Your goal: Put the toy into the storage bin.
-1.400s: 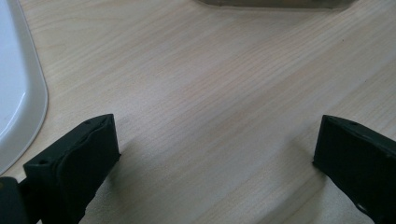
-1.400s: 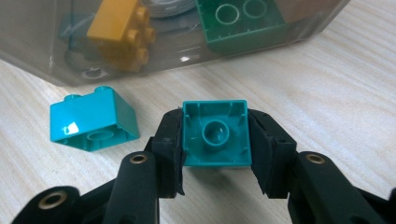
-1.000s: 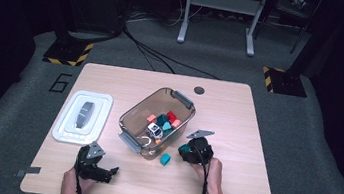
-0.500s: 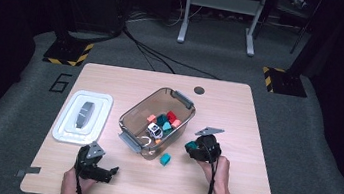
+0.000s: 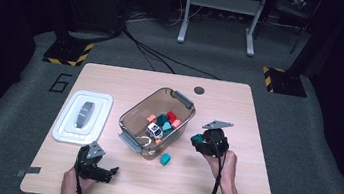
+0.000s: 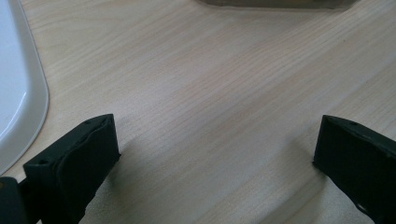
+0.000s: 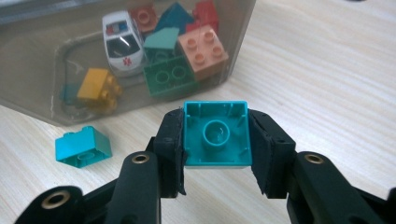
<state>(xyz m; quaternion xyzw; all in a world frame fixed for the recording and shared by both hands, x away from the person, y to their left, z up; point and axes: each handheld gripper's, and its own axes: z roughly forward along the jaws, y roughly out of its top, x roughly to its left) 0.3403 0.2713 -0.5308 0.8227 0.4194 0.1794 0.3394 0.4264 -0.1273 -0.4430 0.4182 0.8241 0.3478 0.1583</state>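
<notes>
Held brick (image 7: 216, 135): teal, hollow underside facing the right gripper view's camera, round tube in the middle visible, up off the surface (image 5: 238, 111).
Right gripper (image 7: 216, 154): fingers (image 7: 170, 149) clamped on the held brick from both sides, pads flat against its walls. In the high view, just right of the bin, gripped by the person's right hand (image 5: 224, 167).
Loose brick (image 5: 166, 159): teal too, lying on the surface just outside the bin's near corner, well apart from the held one. Bottom left in the right gripper view.
Bin (image 5: 133, 117): clear smoky plastic, grey handles at both ends, sitting diagonally mid-surface.
Bin contents: toy ambulance (image 7: 122, 42), white with a red mark on the bonnet; green brick (image 7: 169, 77), salmon brick (image 7: 203, 51), yellow brick (image 7: 95, 86), a red one and a couple of teal ones behind. All jumbled, touching.
Lid (image 5: 83, 116): white with a grey handle, flat on the surface left of the bin.
Left gripper (image 5: 95, 165): near front edge, low over bare wood, fingers (image 6: 84, 154) wide apart, holding nothing, lid edge just beside one of them.
</notes>
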